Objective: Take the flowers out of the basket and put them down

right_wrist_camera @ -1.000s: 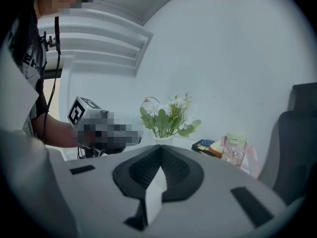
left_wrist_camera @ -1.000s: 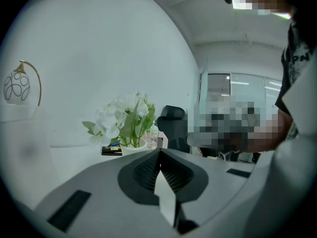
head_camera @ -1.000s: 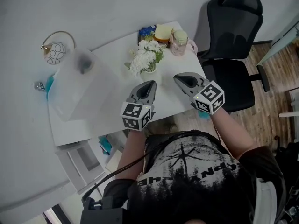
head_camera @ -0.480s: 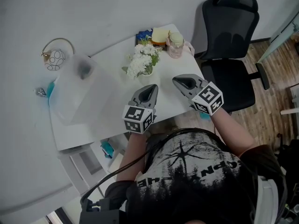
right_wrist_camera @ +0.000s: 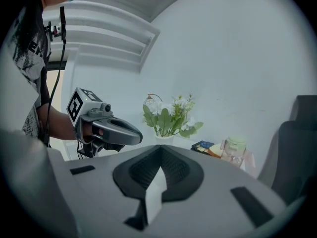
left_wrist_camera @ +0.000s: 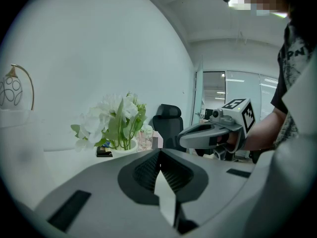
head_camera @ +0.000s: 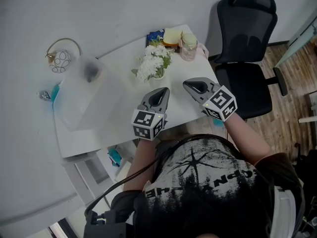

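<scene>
Nothing of note has shifted over the last second: both grippers hang above the near edge of the table [head_camera: 181, 107] in the same places, and the flowers stand where they stood. Nearest the head camera is the person's black printed T-shirt [head_camera: 208, 182], with a bare forearm reaching forward on each side of it. The left gripper [head_camera: 163, 89] points out over the table toward the flowers; its own view shows its fingers [left_wrist_camera: 147, 171] closed together at the tips with nothing between them. The right gripper [head_camera: 188, 84] is held just beside it, level with it and apart from it, and its fingers [right_wrist_camera: 173, 170] are likewise pressed together and empty. Beyond both tips, near but untouched, the flowers [head_camera: 154, 61] stand upright in a small white pot [head_camera: 158, 75] on the table: white blooms with green leaves. To the left of them lies a translucent container [head_camera: 81, 93] with something dark inside. Behind the flowers, at the far right corner of the table, are a clear jar [head_camera: 189, 44] with a pale lid, a yellow block [head_camera: 173, 34] and a blue flat item [head_camera: 154, 33] under it. Farther left, a gold hoop with a wire ball [head_camera: 60, 58] shows by the white wall. A black office chair [head_camera: 247, 48] stands to the right of the table on the wooden floor [head_camera: 292, 108].
</scene>
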Action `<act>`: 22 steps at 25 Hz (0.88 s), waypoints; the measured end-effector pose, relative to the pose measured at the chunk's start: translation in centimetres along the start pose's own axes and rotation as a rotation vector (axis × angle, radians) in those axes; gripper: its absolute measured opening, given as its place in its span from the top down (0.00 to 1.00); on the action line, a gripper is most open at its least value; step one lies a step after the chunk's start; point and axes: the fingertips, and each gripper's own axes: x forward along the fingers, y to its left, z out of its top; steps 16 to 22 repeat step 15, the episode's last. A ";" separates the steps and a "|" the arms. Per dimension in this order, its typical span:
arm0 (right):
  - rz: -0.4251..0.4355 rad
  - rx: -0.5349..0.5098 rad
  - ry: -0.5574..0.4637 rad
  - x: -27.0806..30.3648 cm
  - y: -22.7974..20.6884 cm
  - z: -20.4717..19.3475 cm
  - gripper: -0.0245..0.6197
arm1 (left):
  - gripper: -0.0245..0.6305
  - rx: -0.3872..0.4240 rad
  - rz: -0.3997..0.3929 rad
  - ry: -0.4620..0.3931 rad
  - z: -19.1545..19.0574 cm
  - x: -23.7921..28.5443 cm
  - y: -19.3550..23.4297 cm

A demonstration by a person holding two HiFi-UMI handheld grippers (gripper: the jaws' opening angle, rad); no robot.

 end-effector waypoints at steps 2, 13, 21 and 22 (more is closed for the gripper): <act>-0.002 -0.002 0.000 0.1 0.0 0.1 0.94 | 0.95 0.001 0.000 0.001 0.0 0.0 0.0; 0.001 0.015 0.015 0.1 0.5 -0.8 0.94 | 0.95 -0.002 -0.003 0.010 -0.6 -0.2 -0.1; 0.002 0.014 0.017 0.1 0.6 -0.9 0.94 | 0.95 -0.007 -0.002 0.010 -0.7 -0.3 -0.1; 0.002 0.014 0.017 0.1 0.6 -0.9 0.94 | 0.95 -0.007 -0.002 0.010 -0.7 -0.3 -0.1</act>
